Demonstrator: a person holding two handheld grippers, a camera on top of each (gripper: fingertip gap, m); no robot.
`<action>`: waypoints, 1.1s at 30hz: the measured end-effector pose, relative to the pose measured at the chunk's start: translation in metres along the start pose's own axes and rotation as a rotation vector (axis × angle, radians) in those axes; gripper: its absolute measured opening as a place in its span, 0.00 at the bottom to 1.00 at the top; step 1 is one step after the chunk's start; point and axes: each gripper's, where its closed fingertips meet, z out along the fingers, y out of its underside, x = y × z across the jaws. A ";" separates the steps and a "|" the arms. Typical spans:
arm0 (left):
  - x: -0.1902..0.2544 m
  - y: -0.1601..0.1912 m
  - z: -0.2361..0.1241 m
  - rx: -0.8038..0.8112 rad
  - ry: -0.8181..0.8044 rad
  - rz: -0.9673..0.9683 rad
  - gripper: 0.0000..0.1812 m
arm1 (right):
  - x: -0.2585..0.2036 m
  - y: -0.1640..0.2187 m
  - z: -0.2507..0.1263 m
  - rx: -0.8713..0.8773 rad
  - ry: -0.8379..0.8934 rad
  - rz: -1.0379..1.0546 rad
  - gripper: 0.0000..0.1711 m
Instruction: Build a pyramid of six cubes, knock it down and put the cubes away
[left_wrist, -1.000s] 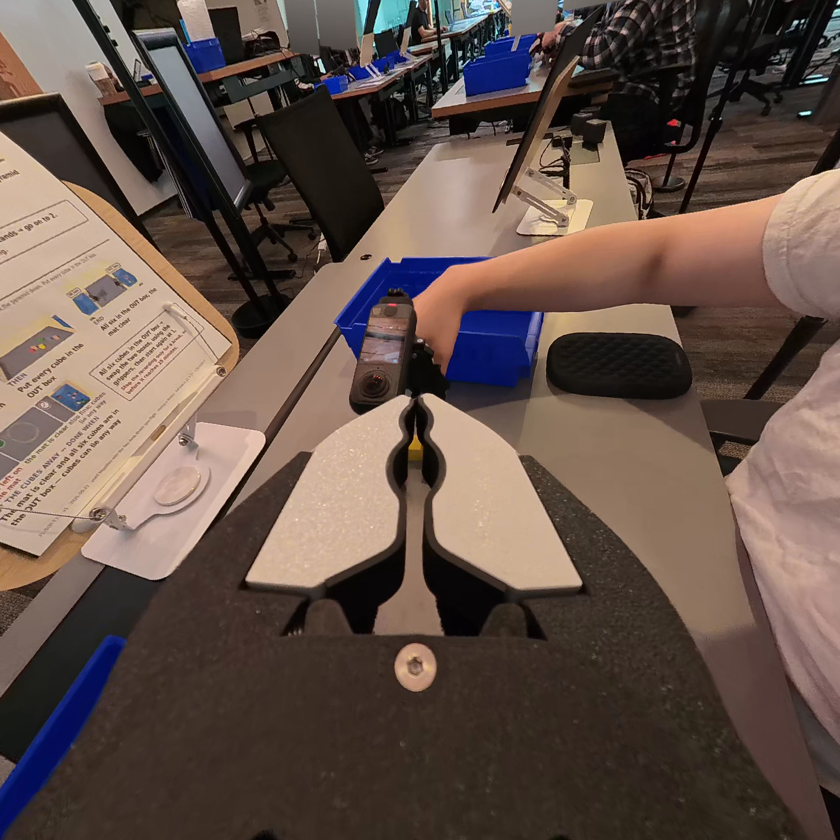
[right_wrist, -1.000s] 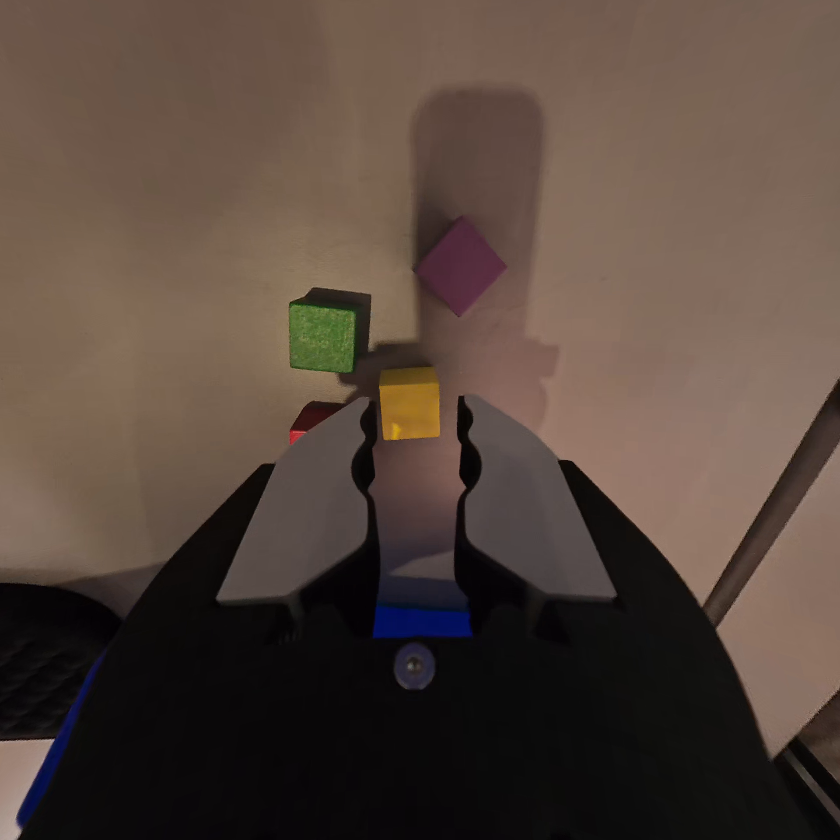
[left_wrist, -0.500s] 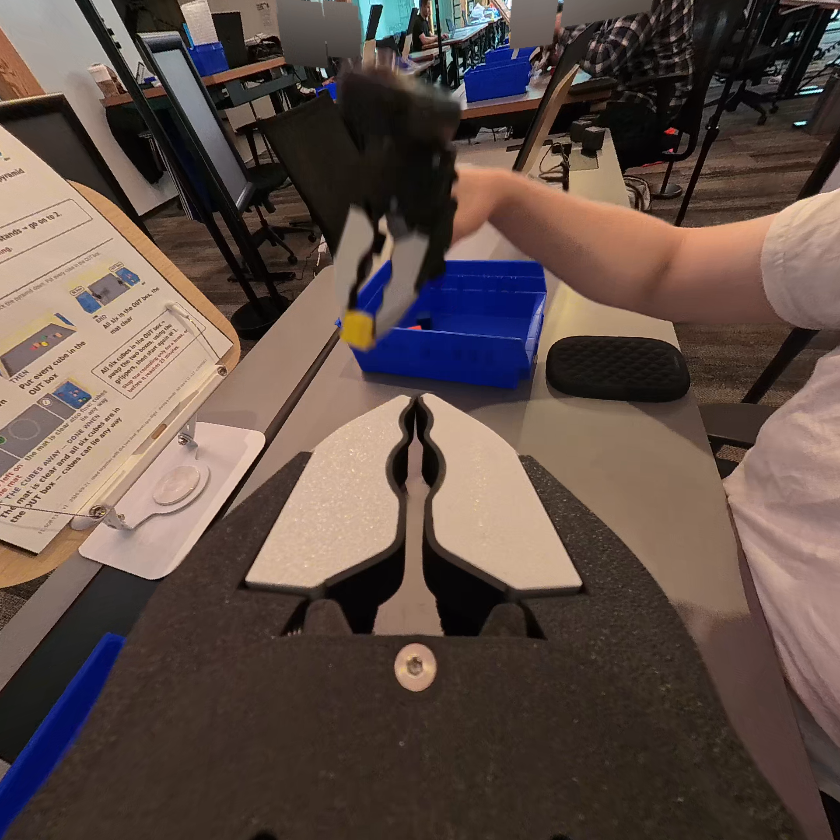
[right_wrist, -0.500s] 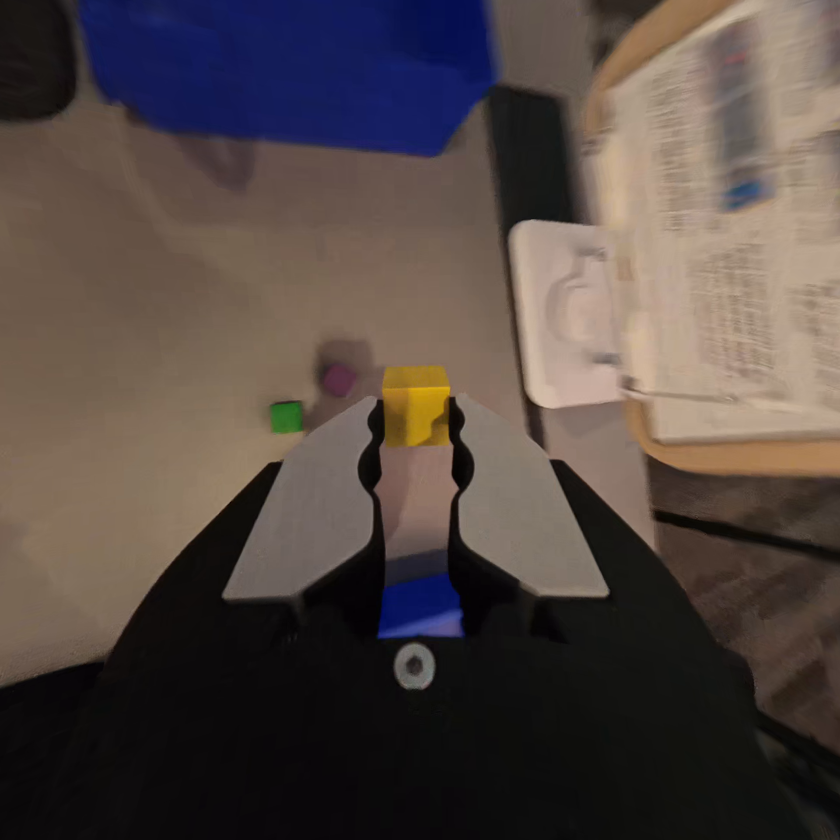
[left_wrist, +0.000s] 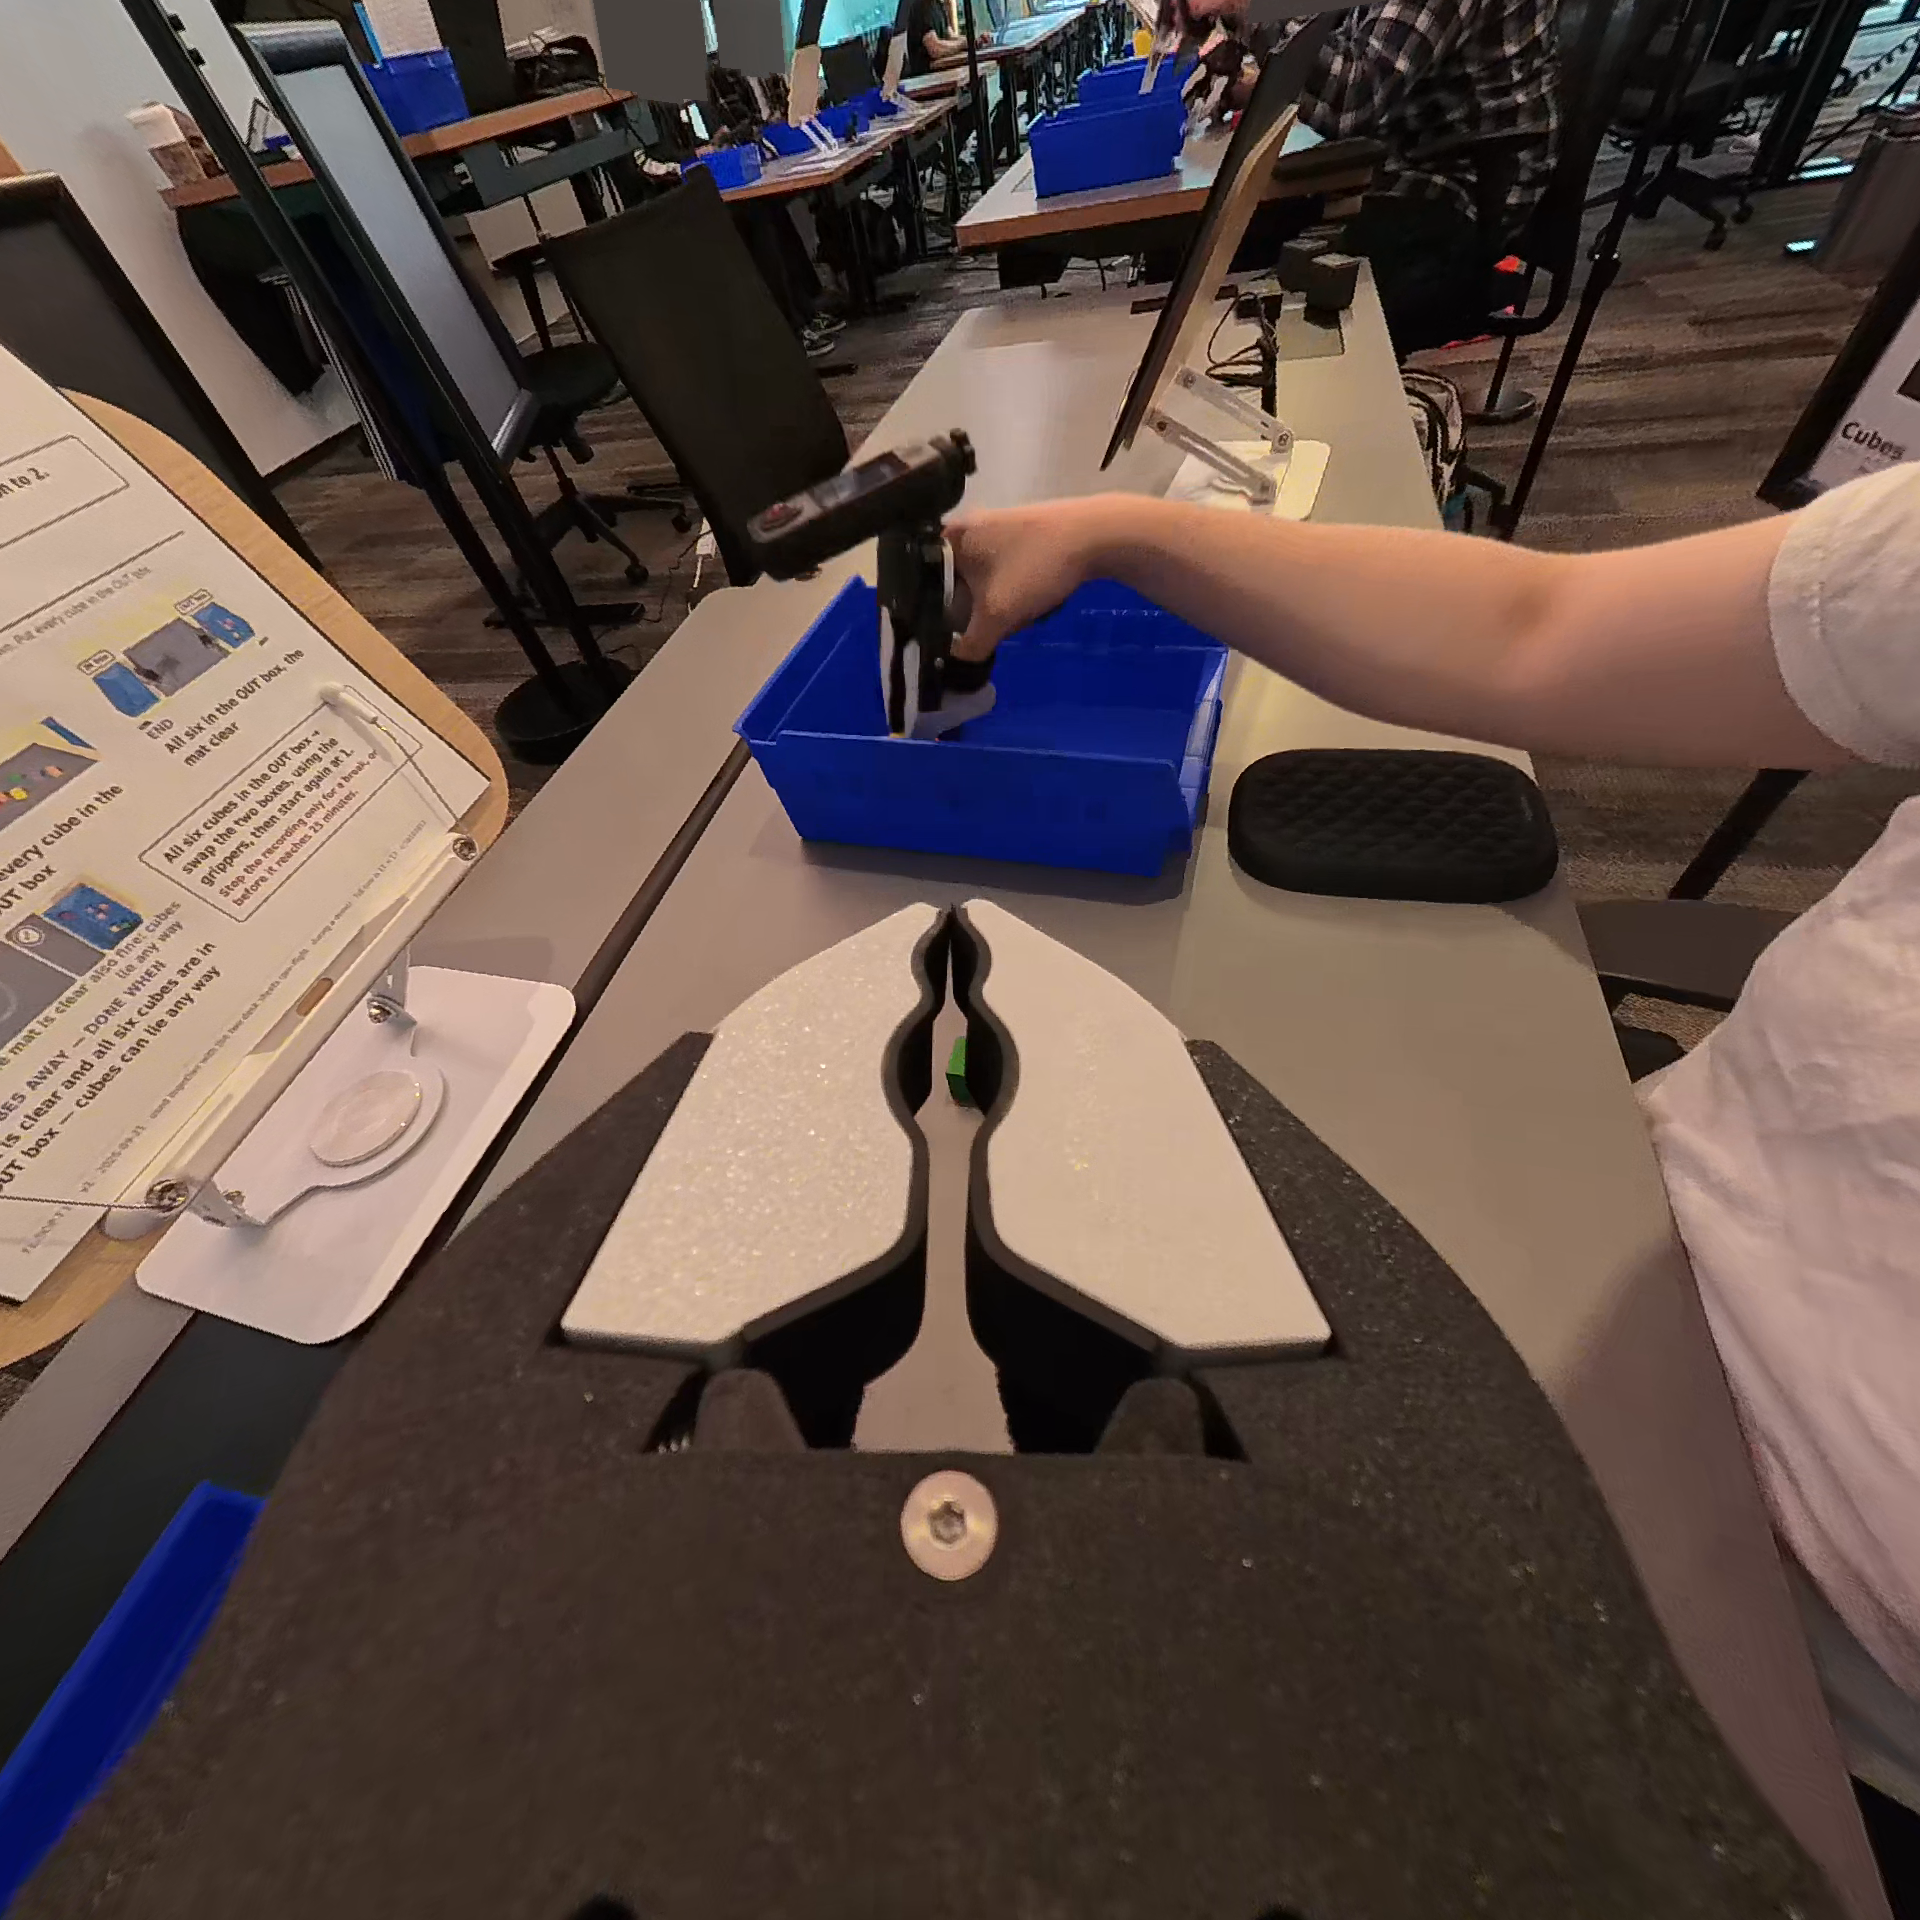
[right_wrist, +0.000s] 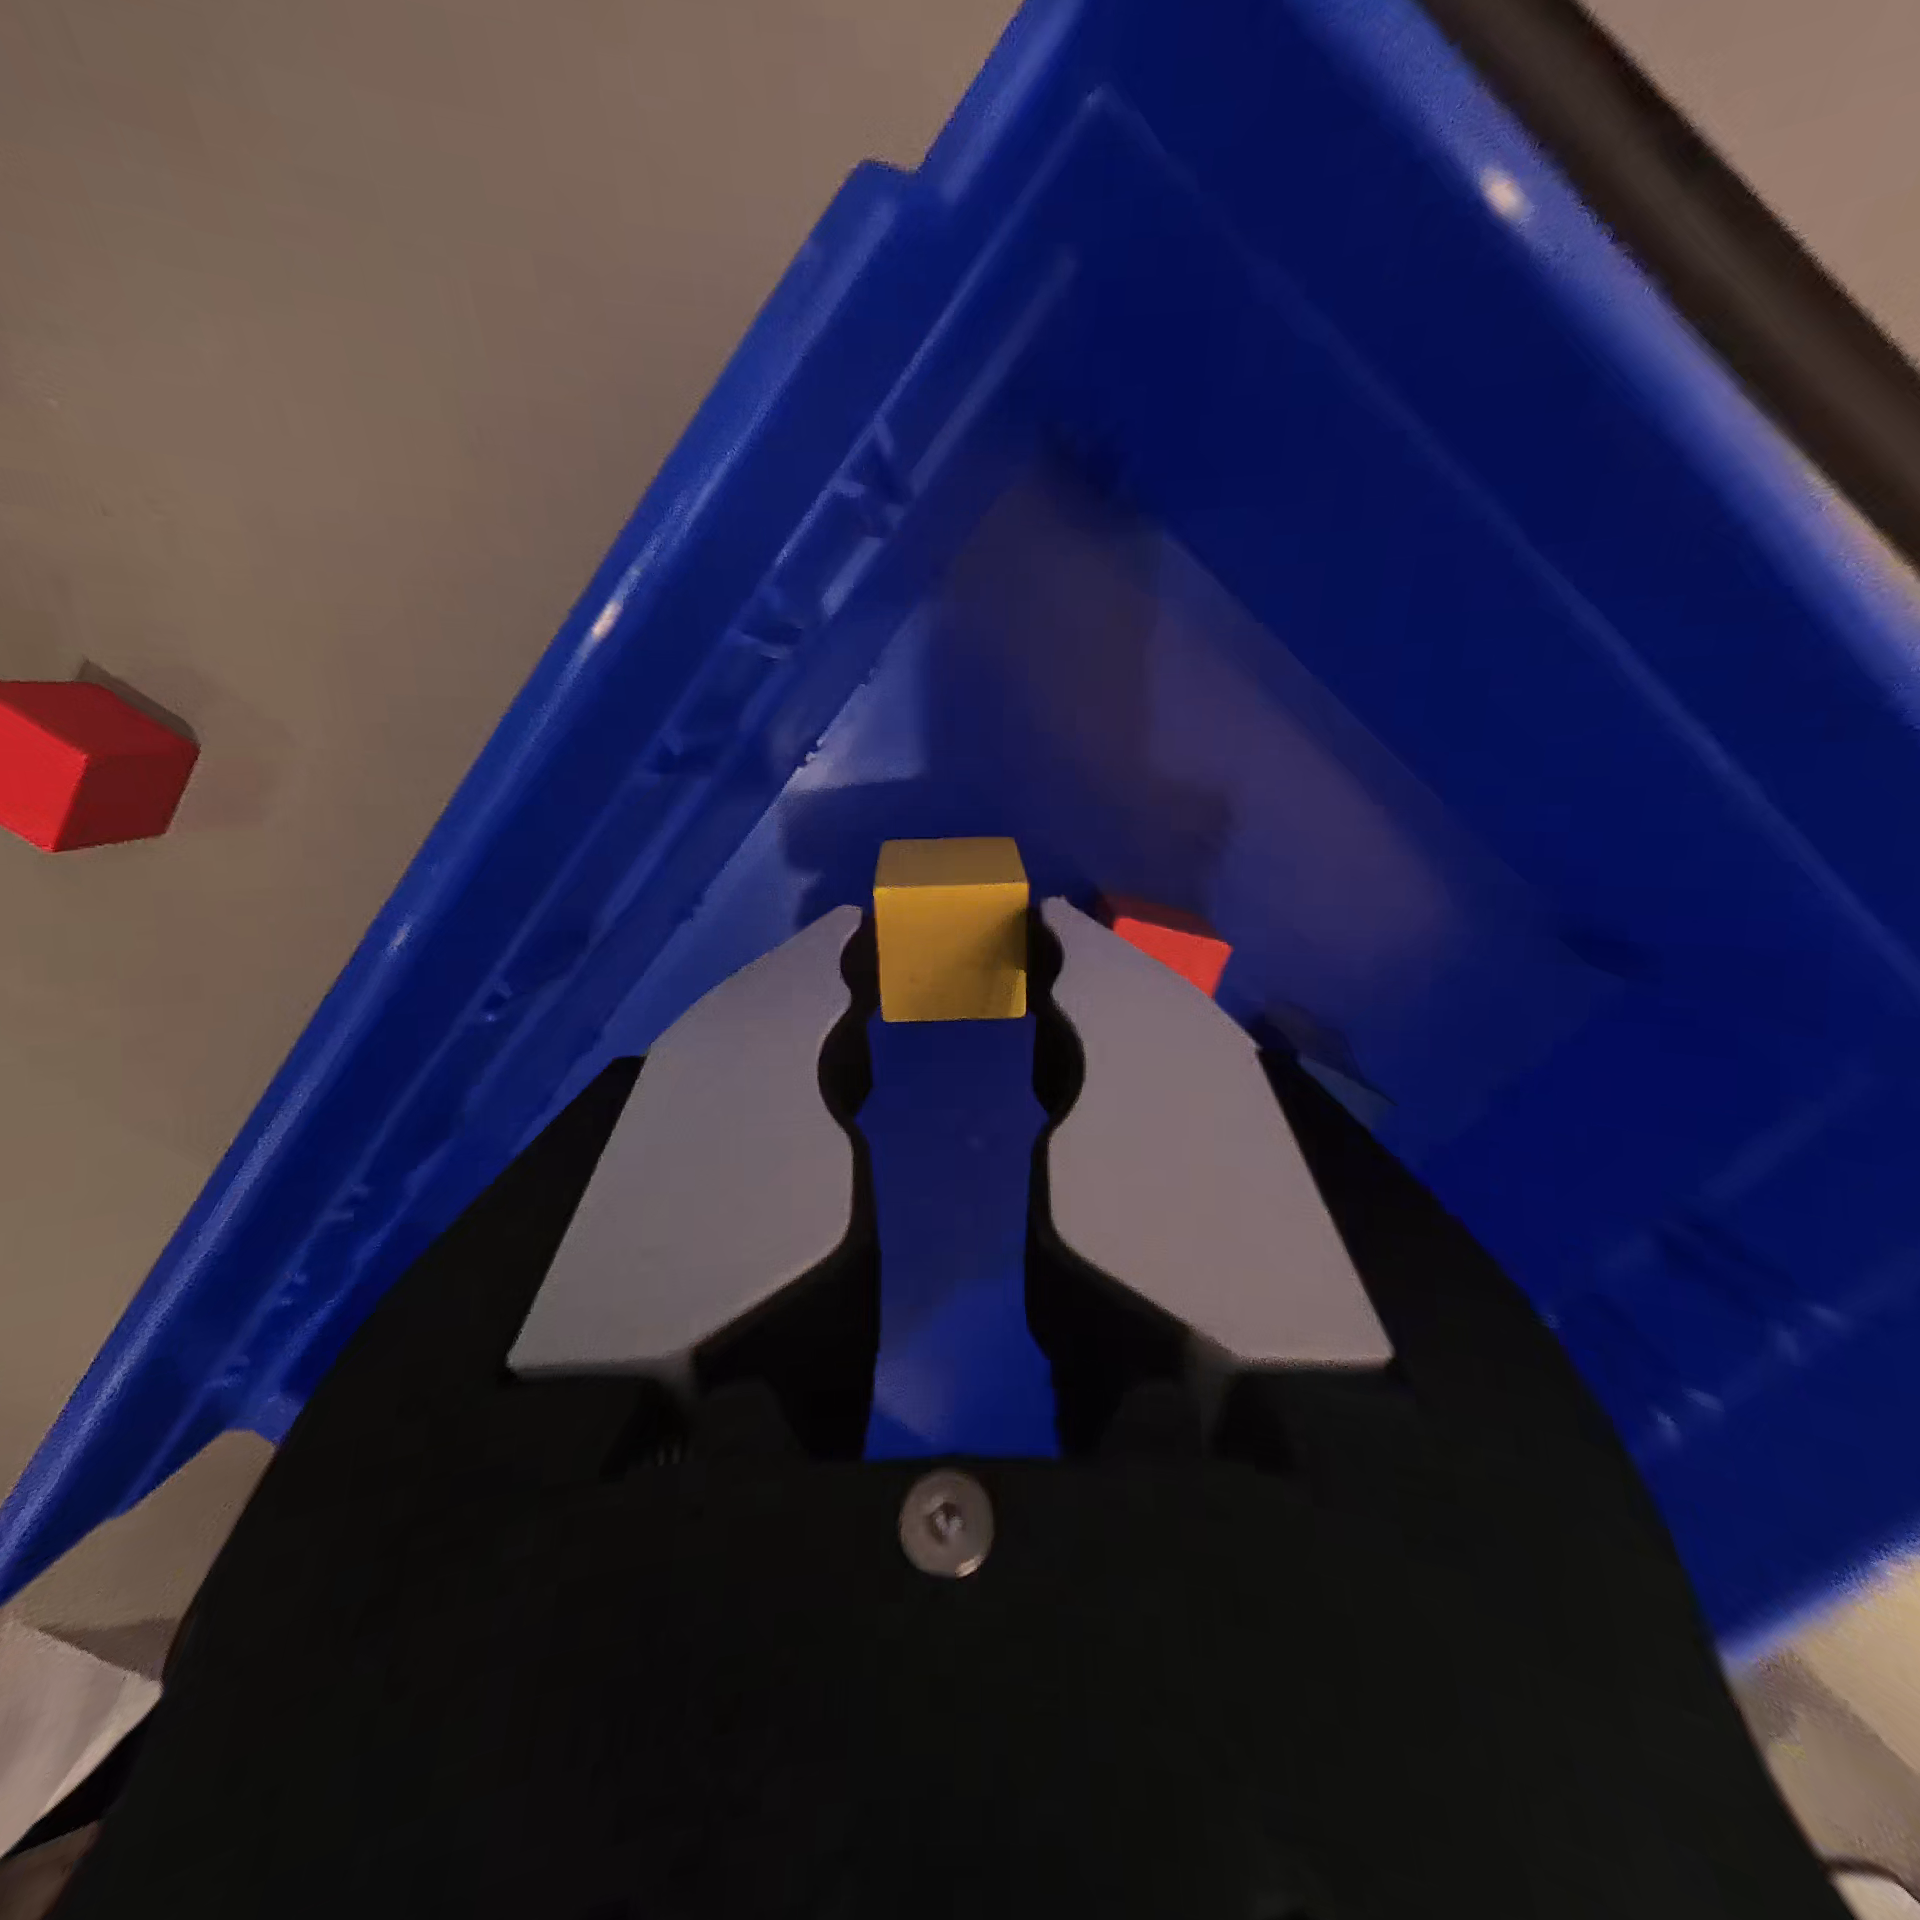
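Since lifting off the table, we are lowering the yellow cube (right_wrist: 951, 928), gripped in the right gripper (right_wrist: 951, 935) jaws, into the blue bin (right_wrist: 1351, 520); release low. Left gripper (left_wrist: 951, 935) jaws are closed, empty.

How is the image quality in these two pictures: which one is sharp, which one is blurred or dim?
Left wrist view: bright, sharp, with wide-angle bending at the edges; the left tool is crisp. Right wrist view: dimmer, warm-toned; the blue bin is smeared by motion blur, while the yellow cube in the right tool stays clear.
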 end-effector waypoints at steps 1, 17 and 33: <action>-0.001 0.001 0.001 -0.004 0.000 -0.004 0.00 | 0.000 0.001 0.006 -0.005 -0.002 0.007 0.17; -0.008 0.006 0.003 -0.013 -0.014 -0.035 0.00 | 0.006 -0.023 -0.019 0.145 0.030 0.023 0.25; -0.008 0.008 0.000 -0.028 -0.025 -0.014 0.00 | -0.195 -0.028 0.012 -0.023 -0.096 -0.943 0.26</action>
